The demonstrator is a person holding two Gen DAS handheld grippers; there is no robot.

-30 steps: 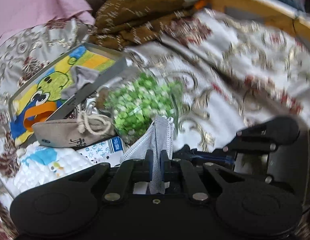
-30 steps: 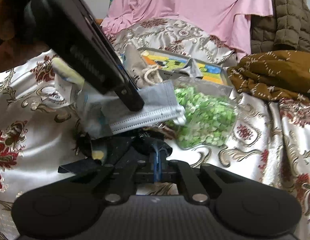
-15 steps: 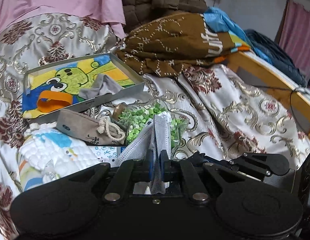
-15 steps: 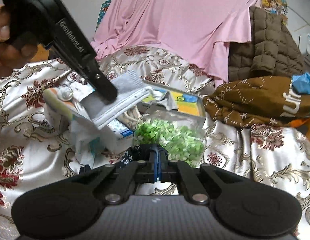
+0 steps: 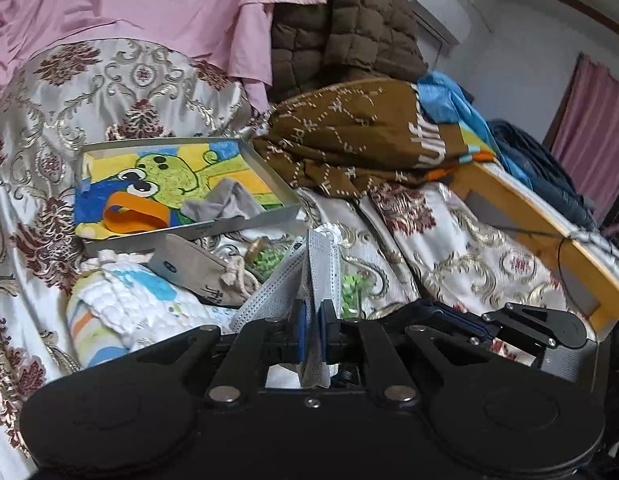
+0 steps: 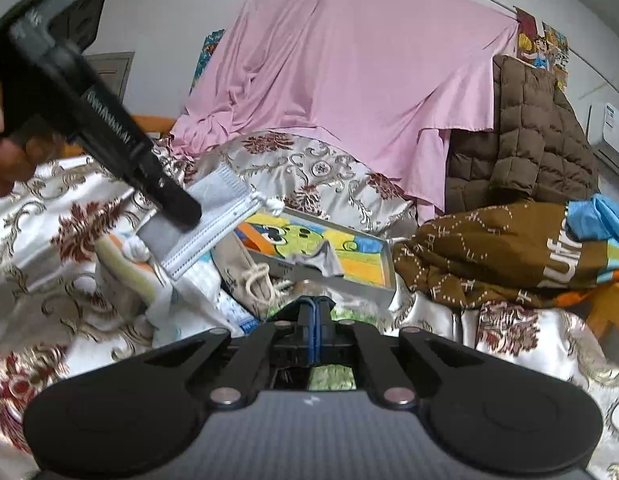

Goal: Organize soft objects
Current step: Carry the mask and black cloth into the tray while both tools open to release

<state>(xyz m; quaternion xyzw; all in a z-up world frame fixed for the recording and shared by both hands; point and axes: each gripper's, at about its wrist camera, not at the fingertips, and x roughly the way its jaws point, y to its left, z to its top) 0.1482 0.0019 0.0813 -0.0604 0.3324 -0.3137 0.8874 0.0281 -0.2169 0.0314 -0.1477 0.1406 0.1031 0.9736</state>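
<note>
My left gripper (image 5: 314, 320) is shut on a grey-blue face mask (image 5: 318, 264) and holds it up above the bed. In the right wrist view the mask (image 6: 213, 224) hangs from the left gripper (image 6: 181, 210) at upper left. My right gripper (image 6: 314, 316) is shut with nothing between its fingers. A metal tray (image 5: 249, 226) with a cartoon picture holds a grey sock (image 5: 225, 202) and an orange band (image 5: 133, 212). A beige drawstring pouch (image 5: 201, 274), a white patterned cloth (image 5: 125, 308) and a bag of green pieces (image 5: 269, 258) lie in front of the tray.
The bed has a floral satin cover (image 5: 449, 232). A brown blanket (image 5: 361, 136), a brown quilted jacket (image 5: 345, 28) and a pink sheet (image 5: 169, 4) pile up behind. A wooden bed frame (image 5: 541, 220) runs along the right.
Both grippers have risen and tilted up, so more of the room shows. The left gripper has lifted the mask higher, away from the green bag. The right gripper stays shut.
</note>
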